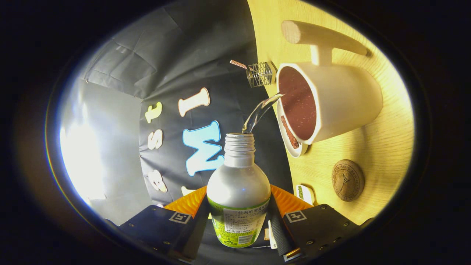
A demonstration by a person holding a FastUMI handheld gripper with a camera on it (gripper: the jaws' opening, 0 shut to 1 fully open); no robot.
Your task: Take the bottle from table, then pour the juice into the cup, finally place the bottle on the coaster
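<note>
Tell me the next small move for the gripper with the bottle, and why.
Probably hold the tilt a moment longer, then roll the bottle back upright. The gripper has its jaws shut on the bottle, whose cap is off, and a clear stream arcs from its mouth into the cup. The coaster lies bare on the table beside the cup, waiting for the bottle.

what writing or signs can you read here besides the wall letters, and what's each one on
Bottle, gripped between both fingers of the gripper: label print too small to read.
Coaster: ring of stamped letters around a small emblem, too blurred to read.
Gripper body: a square black-and-white marker on each side, no words.
</note>
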